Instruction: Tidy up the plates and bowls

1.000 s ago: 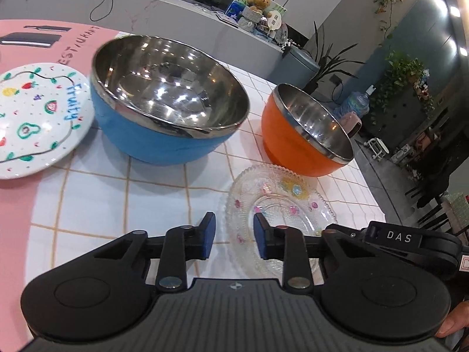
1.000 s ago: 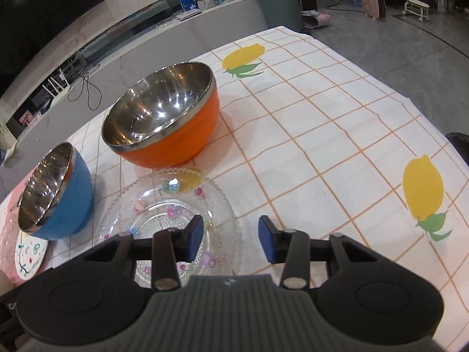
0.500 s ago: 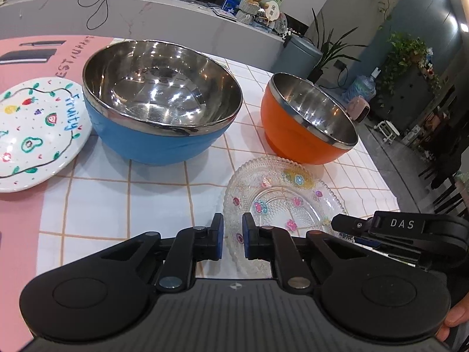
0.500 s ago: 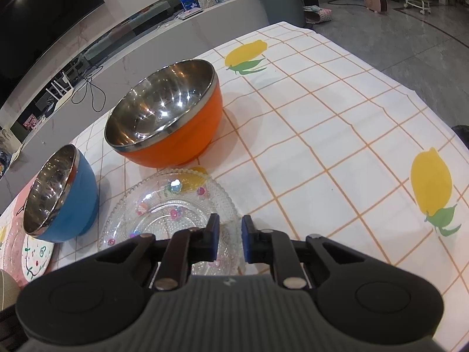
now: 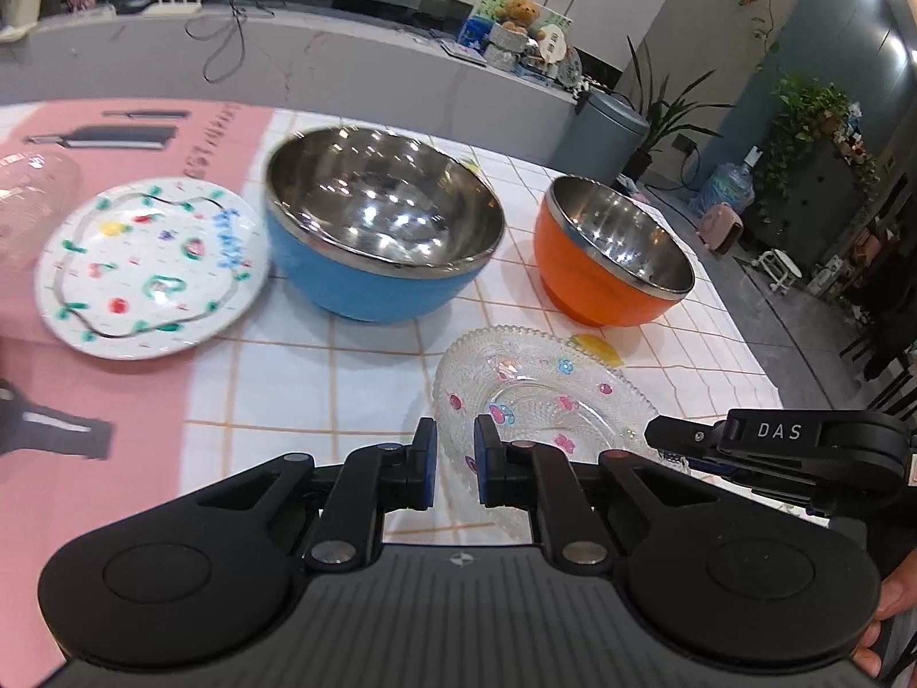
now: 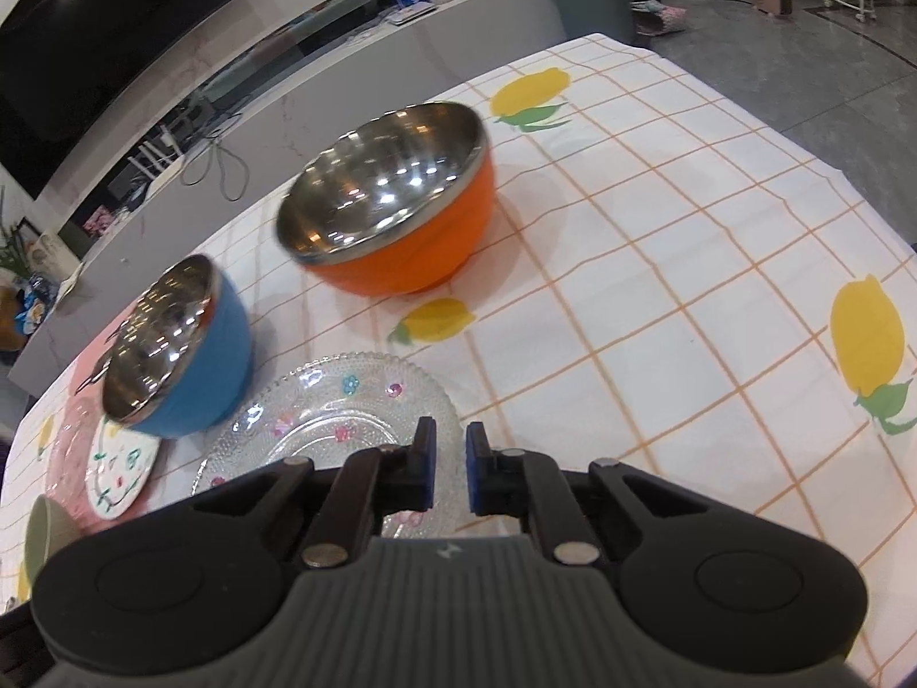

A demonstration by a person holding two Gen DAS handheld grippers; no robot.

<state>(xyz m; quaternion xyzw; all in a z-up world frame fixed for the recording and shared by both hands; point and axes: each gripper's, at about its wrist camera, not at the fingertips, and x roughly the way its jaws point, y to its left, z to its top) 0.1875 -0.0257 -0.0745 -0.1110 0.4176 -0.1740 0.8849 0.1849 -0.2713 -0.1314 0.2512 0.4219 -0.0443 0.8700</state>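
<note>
I am holding both grippers over the near rim of the glass plate (image 5: 550, 395), which lies on the checked tablecloth (image 6: 659, 309) just in front of the orange bowl (image 6: 395, 212) and beside the blue bowl (image 5: 378, 229).

Finger state: my left gripper (image 5: 454, 461) is showing a narrow gap between its blue pads, with the plate's near left edge lying at that gap. My right gripper (image 6: 449, 467) is showing a similar narrow gap over the near right edge. I cannot tell whether either pair is actually pinching the rim or only hovering at it.

Procedure, as I judge it:
1. Seat the rim fully between the pads before lifting.
2. Lift level, both sides together.
3. Carry toward the painted plate (image 5: 152, 266), the likely stacking place.

Materials:
- The glass plate is clear, pressed with a fine beaded texture, scalloped at the edge and dotted with small coloured flowers. I expect it to be hard, slick and brittle.
- The two bowls are round, with polished steel liners and matte coloured shells.
- The painted plate is a shallow, glossy white.
</note>
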